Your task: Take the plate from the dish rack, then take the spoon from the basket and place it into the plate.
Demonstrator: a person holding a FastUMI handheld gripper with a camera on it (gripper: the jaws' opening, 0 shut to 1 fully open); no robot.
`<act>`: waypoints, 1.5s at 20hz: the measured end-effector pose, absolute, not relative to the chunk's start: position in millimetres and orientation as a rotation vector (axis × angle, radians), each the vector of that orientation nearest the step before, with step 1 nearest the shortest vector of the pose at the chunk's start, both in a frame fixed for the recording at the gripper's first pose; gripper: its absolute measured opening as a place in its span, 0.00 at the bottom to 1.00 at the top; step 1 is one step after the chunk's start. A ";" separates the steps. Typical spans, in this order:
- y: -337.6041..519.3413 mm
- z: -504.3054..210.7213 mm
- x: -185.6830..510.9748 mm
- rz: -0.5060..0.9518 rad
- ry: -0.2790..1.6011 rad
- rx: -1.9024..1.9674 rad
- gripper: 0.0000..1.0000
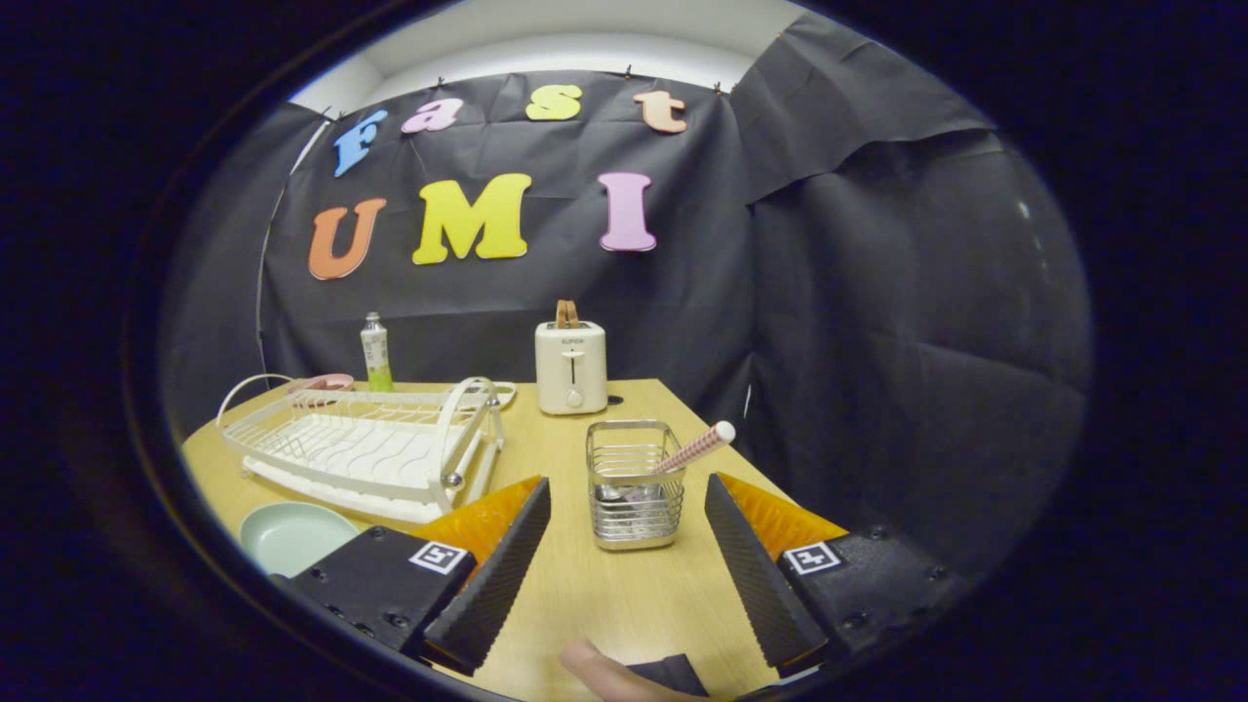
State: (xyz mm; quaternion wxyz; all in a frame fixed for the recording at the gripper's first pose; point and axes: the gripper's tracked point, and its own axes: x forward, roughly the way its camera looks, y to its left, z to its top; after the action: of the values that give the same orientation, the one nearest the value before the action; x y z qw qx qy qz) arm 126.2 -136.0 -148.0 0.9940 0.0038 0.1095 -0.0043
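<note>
A pale green plate (292, 534) lies flat on the wooden table, in front of the white dish rack (366, 450) and left of my left finger. The wire basket (632, 483) stands just ahead of my fingers, between them. A spoon with a red-and-white patterned handle (694, 448) leans out of it toward the right, its bowl down inside. My gripper (624, 522) is open, its fingers wide apart and holding nothing.
A white toaster (571, 367) stands at the back of the table, with a green-and-white bottle (374, 353) to its left behind the rack. A pink dish (327, 382) sits behind the rack. A fingertip (600, 673) shows between my fingers at the near edge.
</note>
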 end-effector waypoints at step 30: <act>-115.2 -4.6 143.2 -0.033 -0.048 -0.039 0.16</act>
State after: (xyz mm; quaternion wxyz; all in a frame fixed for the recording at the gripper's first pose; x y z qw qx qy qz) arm 143.2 -115.2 -4.6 0.9994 -0.0196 -0.0238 -0.0167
